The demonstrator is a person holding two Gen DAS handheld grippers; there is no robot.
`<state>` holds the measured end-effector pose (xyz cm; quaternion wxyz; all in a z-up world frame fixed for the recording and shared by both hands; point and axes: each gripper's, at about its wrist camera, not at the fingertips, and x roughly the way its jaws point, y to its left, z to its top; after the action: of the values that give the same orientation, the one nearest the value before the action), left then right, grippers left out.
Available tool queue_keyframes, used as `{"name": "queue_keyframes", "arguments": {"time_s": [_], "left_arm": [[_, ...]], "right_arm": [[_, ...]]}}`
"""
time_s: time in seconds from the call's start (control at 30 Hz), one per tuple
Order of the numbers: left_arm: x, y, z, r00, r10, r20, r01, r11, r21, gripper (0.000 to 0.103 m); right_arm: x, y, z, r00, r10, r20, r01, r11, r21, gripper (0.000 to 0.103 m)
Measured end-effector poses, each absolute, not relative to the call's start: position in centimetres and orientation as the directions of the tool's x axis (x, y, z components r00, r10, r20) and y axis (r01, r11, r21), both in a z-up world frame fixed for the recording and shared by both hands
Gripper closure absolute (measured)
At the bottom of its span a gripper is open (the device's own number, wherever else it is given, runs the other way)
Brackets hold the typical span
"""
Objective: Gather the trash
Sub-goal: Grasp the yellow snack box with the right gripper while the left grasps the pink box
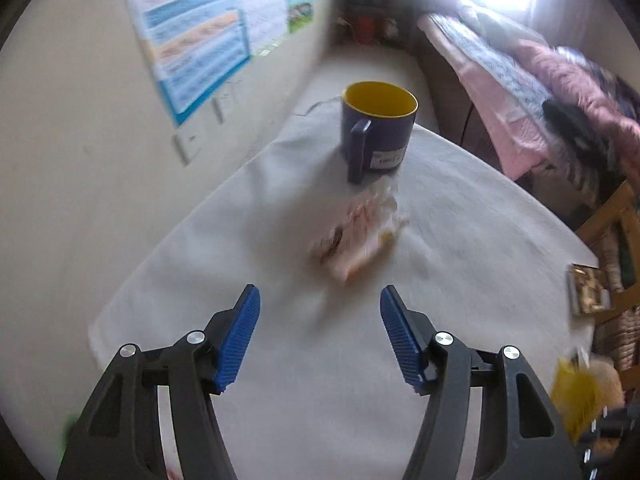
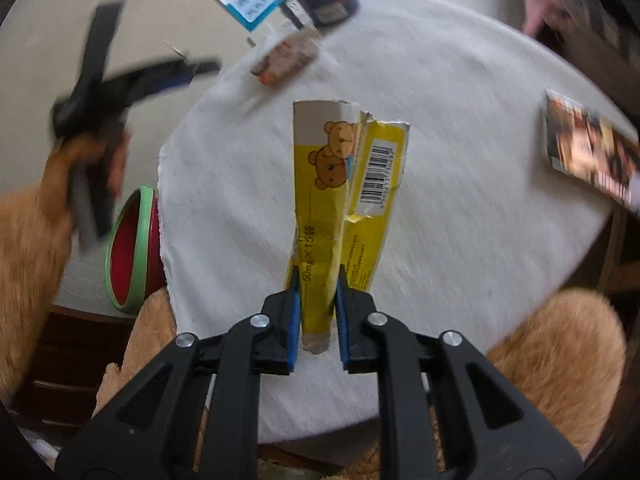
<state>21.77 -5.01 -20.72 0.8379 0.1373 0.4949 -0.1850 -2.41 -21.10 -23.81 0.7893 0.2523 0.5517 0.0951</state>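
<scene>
My right gripper [image 2: 317, 276] is shut on a torn yellow carton [image 2: 340, 184] printed with bears and a barcode, held up over the white tablecloth [image 2: 460, 160]. A crumpled white and orange wrapper [image 1: 356, 232] lies on the cloth just ahead of my left gripper [image 1: 320, 296], whose blue pads stand open with nothing between them. In the right wrist view the same wrapper [image 2: 286, 58] lies far across the table, and the left gripper [image 2: 160, 76] shows blurred at the left, held by a hand. The yellow carton [image 1: 576, 396] appears blurred at the lower right of the left wrist view.
A blue mug [image 1: 376, 128] with a yellow inside stands behind the wrapper. A dark printed packet [image 2: 588, 152] lies at the table's right edge. A red bin with a green rim [image 2: 128, 248] sits below the table's left edge. A wall poster [image 1: 196, 36] and a bed [image 1: 540, 92] flank the table.
</scene>
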Motion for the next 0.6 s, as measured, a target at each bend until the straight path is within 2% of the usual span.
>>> {"name": "queue_keyframes", "arguments": {"time_s": [0.27,0.47,0.57,0.6], "left_arm": [[27.4,-10.3,-25.2,0.344,-0.054,-0.937,0.503,0.854,0.136,0.044],[26.7,-13.0,-26.4,0.300,-0.059,-0.952,0.573,0.809,0.130,0.041],[26.2,-12.9,-26.2,0.259,-0.110,-0.960,0.552,0.832,0.054,0.042],[26.1,-12.8,-26.1,0.249,-0.120,-0.961,0.541,0.840,0.035,0.048]], "right_arm": [[-3.1,-21.9,-25.0,0.375,0.469,-0.800,0.142,0.824,0.549,0.086],[-2.9,-22.5,-25.9,0.374,0.503,-0.780,0.170,0.789,0.590,0.086],[-2.9,-22.3,-25.7,0.373,0.503,-0.780,0.163,0.792,0.588,0.086],[-2.9,-22.3,-25.7,0.373,0.502,-0.780,0.162,0.793,0.588,0.085]]}}
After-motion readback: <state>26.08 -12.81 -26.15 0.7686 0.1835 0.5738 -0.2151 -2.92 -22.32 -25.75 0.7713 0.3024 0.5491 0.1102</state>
